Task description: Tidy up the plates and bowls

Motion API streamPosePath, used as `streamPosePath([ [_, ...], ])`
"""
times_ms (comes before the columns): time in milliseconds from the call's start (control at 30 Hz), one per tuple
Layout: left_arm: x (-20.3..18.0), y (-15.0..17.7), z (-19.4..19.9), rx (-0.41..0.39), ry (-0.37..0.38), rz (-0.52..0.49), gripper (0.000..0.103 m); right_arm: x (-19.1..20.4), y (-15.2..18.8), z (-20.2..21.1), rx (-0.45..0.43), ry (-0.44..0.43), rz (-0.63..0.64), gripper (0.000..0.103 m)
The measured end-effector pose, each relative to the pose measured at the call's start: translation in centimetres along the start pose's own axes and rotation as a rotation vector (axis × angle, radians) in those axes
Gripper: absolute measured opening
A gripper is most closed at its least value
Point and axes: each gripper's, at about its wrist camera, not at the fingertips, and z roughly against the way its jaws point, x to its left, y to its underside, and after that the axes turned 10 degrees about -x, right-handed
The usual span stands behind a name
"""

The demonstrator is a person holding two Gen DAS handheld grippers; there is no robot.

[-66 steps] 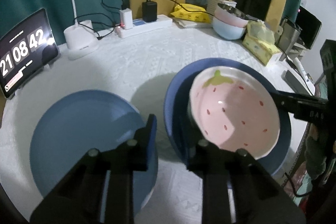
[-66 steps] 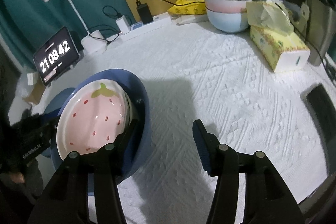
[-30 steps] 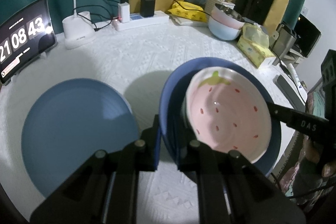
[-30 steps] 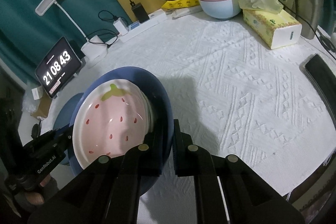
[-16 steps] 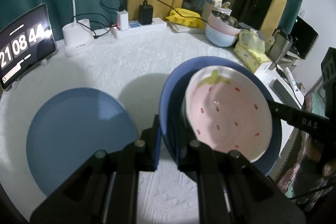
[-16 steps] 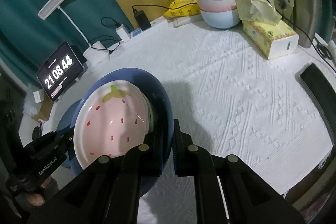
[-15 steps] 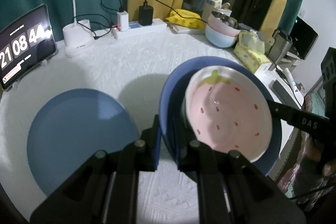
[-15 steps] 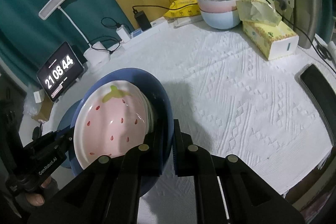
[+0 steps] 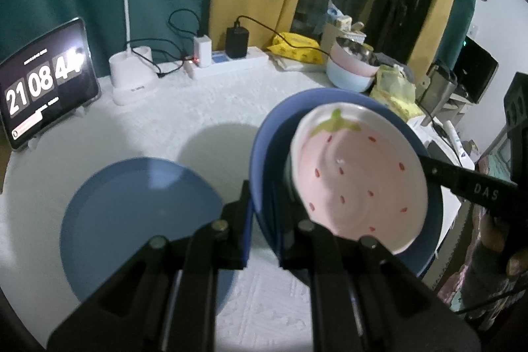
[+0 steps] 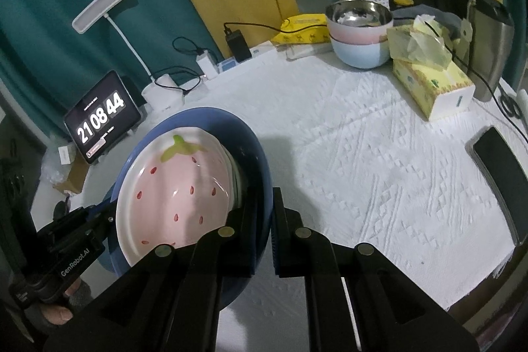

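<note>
Blue plate [image 9: 260,154] w/ strawberry bowl [image 9: 356,180] – tilted, clamped both rims.

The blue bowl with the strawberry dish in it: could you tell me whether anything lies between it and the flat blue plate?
Nothing visible does. Only bare white tablecloth separates the blue bowl from the flat blue plate.

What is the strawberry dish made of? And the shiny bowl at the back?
The strawberry dish looks like glazed ceramic: a smooth, glossy surface with painted red seeds and a green leaf. The shiny bowl looks like bare steel inside, since it mirrors the room. Its pink outside is matte; whether that is plastic or a coating is not clear.
</note>
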Motion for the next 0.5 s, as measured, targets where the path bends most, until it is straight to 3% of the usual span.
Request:
streamPosePath([
  [500, 3.9, -0.6, 1.6, -0.049, -0.023, 0.043, 0.009, 4.1, -1.4, -0.7, -0.014, -0.018, 0.077, 0.009],
])
